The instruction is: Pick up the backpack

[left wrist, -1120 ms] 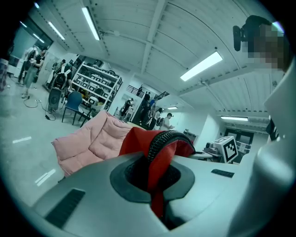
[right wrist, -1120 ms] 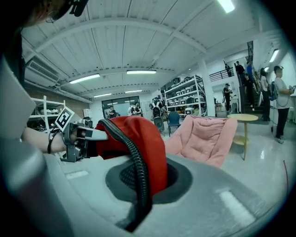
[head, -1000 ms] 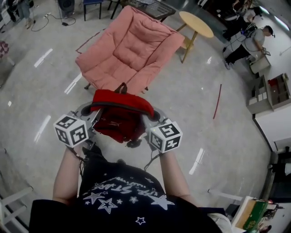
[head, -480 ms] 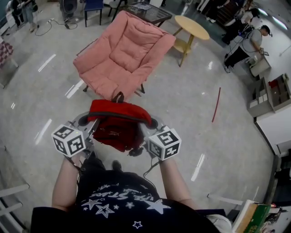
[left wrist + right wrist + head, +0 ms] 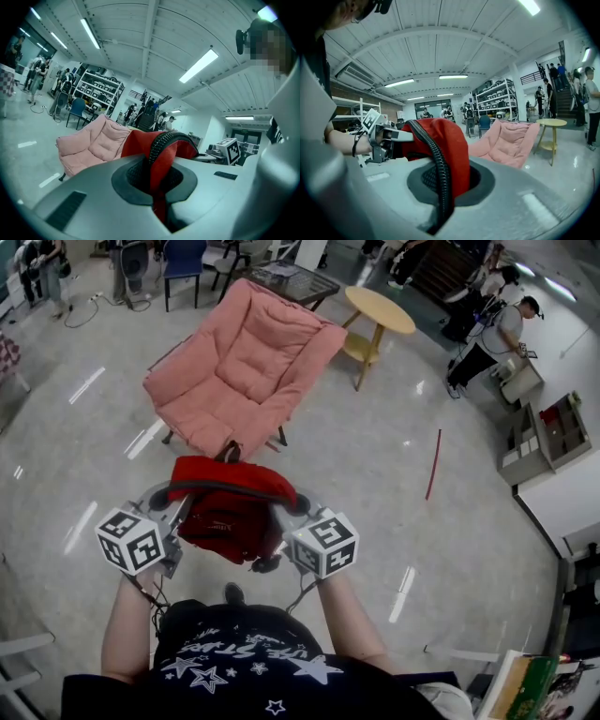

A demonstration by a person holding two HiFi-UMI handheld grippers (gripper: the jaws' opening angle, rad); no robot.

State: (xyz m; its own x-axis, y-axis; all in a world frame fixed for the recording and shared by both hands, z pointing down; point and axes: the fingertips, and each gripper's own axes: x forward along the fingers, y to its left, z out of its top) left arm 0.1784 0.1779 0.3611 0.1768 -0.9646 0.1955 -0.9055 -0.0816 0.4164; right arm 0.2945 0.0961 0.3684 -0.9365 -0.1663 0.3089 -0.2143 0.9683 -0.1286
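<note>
A red backpack [image 5: 230,512] hangs in the air between my two grippers, in front of the person's chest and clear of the floor. My left gripper [image 5: 173,507] is shut on its left shoulder strap [image 5: 161,147], red fabric with a black ribbed edge pinched between the jaws. My right gripper [image 5: 286,512] is shut on the right strap [image 5: 440,159] in the same way. In the right gripper view the left gripper [image 5: 382,136] shows beyond the backpack [image 5: 436,140].
A pink padded folding chair [image 5: 239,367] stands on the glossy floor just beyond the backpack. A round wooden side table [image 5: 380,310] is behind it at the right. People stand at the room's far edges. White shelving [image 5: 548,432] lines the right side.
Both grippers with the backpack have drawn back from the pink chair toward the person; the chair now lies farther up the head view. Both grips are unchanged.
</note>
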